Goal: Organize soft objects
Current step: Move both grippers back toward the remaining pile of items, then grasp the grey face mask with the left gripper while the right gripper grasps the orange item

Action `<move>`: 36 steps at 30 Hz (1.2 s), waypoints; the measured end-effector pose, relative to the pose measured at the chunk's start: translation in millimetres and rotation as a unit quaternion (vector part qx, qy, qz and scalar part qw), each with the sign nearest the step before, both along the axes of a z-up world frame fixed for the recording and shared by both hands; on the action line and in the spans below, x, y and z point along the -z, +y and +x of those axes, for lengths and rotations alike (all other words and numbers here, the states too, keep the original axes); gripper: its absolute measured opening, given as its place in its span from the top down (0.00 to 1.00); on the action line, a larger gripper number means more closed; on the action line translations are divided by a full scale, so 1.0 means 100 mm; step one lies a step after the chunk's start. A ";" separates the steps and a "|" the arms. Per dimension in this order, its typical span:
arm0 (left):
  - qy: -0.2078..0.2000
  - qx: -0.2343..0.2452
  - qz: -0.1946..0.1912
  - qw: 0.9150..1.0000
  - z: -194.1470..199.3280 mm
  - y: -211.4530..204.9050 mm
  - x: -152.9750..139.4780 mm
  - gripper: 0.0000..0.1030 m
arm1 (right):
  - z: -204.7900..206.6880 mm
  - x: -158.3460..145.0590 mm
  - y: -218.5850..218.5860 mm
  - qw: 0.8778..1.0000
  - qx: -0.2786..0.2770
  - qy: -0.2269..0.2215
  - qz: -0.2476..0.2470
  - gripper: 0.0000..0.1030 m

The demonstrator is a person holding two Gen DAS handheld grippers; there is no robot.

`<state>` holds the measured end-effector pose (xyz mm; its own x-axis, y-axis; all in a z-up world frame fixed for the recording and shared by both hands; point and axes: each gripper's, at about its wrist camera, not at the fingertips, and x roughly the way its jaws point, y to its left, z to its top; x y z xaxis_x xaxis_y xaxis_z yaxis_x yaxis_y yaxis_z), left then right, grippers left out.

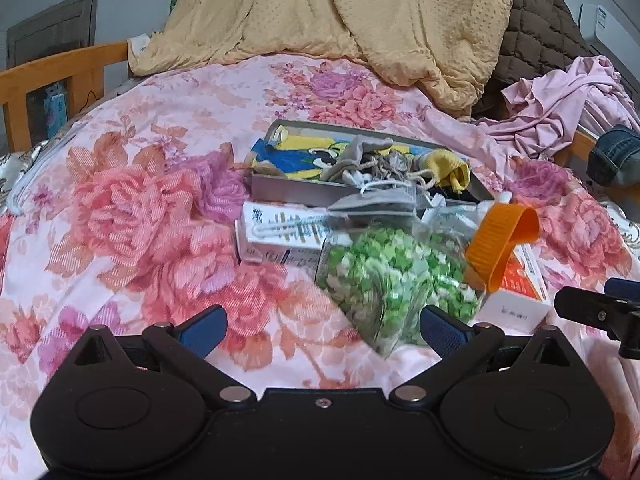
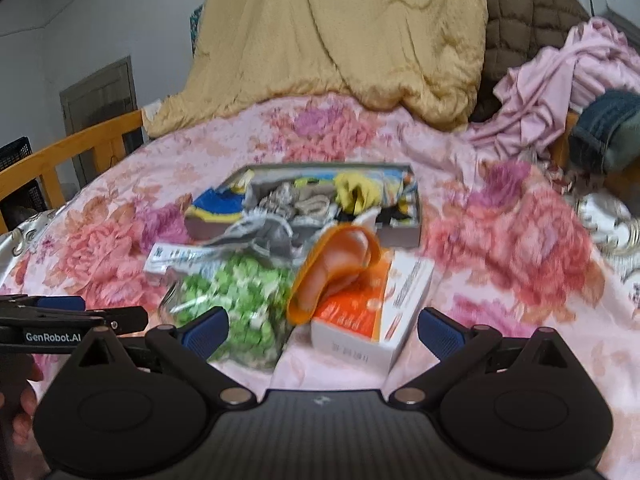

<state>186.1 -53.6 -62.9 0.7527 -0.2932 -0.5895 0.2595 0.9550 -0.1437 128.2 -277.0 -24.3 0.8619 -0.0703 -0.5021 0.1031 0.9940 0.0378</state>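
Both grippers' jaws gaped empty; the bag of green bits (image 1: 396, 276) lay just ahead of the left gripper (image 1: 320, 332) (nearer), short of the tray (image 1: 292, 190).

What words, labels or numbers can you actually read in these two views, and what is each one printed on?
"GenRobot.AI": on the side of the left gripper, seen in the right wrist view.
White carton: blue print, too blurred to read.
Orange and white box: print and a row of digits on its end, too blurred to read.
White wall unit: a label, too small to read.
Nothing else legible.
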 end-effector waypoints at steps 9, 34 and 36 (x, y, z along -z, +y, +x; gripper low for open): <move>-0.021 0.027 0.019 0.999 0.29 -0.28 -0.19 0.01 | 0.27 -0.02 -0.13 0.997 0.005 -0.063 -0.048 0.00; 0.061 -0.002 -0.036 0.998 1.49 -0.77 -0.09 0.01 | 0.77 0.33 -0.11 0.992 -0.054 -0.071 -0.094 0.01; 0.054 0.005 -0.024 0.998 1.51 -0.84 -0.09 0.01 | 0.80 0.35 -0.09 0.991 -0.057 -0.071 -0.099 0.02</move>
<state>337.0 -137.2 -54.0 0.6824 -0.3311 -0.6517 0.2505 0.9435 -0.2170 208.6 -286.2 -59.2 0.9311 -0.0533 -0.3609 -0.0025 0.9883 -0.1524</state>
